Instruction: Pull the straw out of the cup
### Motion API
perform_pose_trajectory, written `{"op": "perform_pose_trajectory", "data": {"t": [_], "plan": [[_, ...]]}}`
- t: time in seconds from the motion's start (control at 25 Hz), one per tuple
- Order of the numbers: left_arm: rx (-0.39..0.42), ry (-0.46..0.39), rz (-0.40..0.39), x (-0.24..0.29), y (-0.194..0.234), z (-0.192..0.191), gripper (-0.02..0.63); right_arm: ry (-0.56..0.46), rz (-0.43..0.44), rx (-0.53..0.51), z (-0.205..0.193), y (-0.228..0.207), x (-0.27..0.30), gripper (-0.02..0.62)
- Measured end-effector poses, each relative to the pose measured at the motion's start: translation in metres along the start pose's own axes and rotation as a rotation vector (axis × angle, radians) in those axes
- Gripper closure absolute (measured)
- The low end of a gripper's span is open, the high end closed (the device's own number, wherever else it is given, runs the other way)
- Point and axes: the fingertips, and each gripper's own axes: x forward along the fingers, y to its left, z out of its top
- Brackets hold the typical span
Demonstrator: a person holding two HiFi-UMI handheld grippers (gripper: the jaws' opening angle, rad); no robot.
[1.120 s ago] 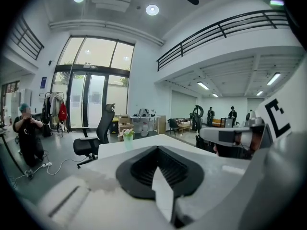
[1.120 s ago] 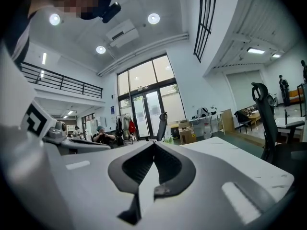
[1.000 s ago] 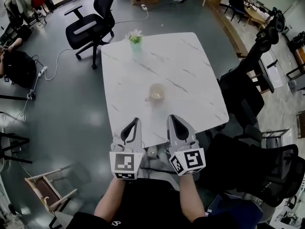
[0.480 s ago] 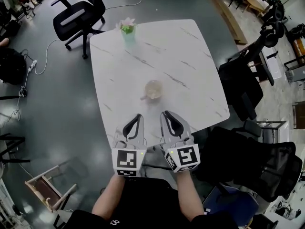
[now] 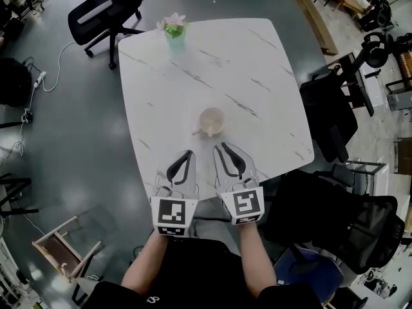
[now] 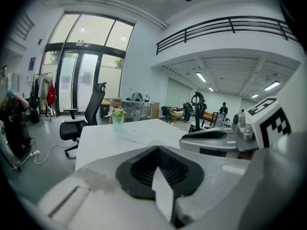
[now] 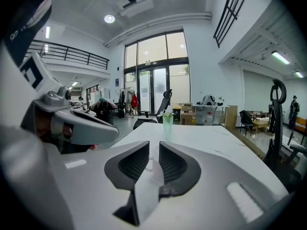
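The cup (image 5: 212, 121) is standing upright on the white marbled surface (image 5: 257, 63), nearer its front edge, cream-coloured, its round mouth opening upward. A short pale stub (image 5: 195, 132) is sticking out at its lower left; straw or handle, it is too small to tell.

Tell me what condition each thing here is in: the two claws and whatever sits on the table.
Left claw: shut, empty, held over the table short of the cup.
Right claw: jaws slightly apart, empty, also short of the cup.
Cup: upright on the table, untouched; straw too small to make out.
Green glass with flower: upright near the table's far edge.
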Motion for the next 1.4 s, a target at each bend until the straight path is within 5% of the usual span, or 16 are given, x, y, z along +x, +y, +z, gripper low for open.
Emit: {"op": "perform_pose_trajectory", "data": {"t": [0.68,1.4], "plan": [[-0.035,0.060,-0.018,0.025,0.009,-0.020,0.606,0.114,0.028,-0.315,-0.035,0.001,0.049,0.515],[-0.022,0.069,-0.012,0.026,0.019,-0.012,0.604,0.042,0.015,-0.196,-0.016,-0.006,0.071,0.546]]}}
